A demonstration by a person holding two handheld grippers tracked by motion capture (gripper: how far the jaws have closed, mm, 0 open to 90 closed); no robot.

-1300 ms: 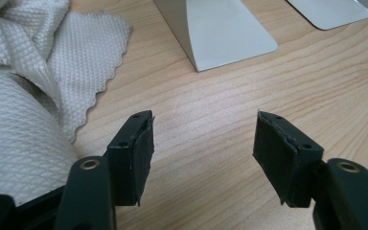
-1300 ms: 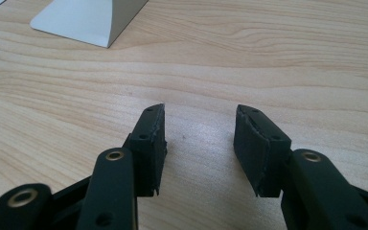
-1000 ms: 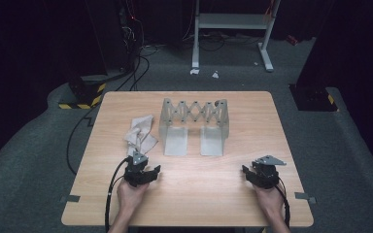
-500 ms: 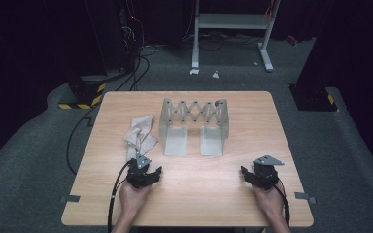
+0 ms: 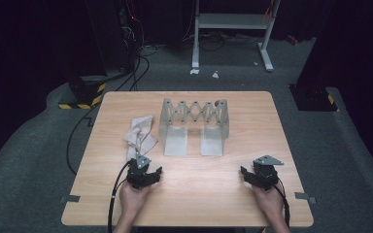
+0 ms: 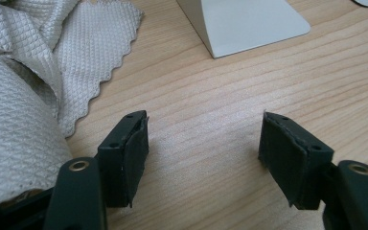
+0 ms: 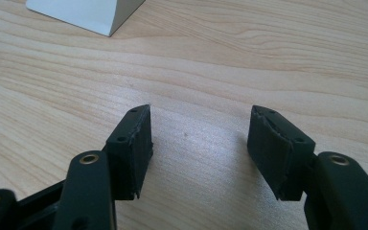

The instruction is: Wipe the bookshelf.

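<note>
Resting on the near part of the wooden table [image 5: 194, 204], the left gripper [image 5: 148, 171] sits with its jaws spread apart, having just been opening, and nothing between them but bare wood; the left gripper view shows both black pads [image 6: 133, 158] clear of the cloth, which lies just beside the left pad; the right gripper [image 5: 248, 174] sits well apart on the other side of the near edge, its jaws standing wide after having just been opening, again with only wood grain between its pads [image 7: 135, 151]; a hand holds each gripper from below in the high view, and a black cable trails from each; just beyond the left gripper lies the crumpled white cloth [image 5: 140, 137], a quilted weave with a scalloped edge, spread toward the left of the table; farther in, near the table's middle, stands the grey metal rack [image 5: 194, 126], an accordion lattice upright across the back with two flat feet reaching toward the person; beyond the table stands a white frame [image 5: 230, 22] on the dark floor.
</note>
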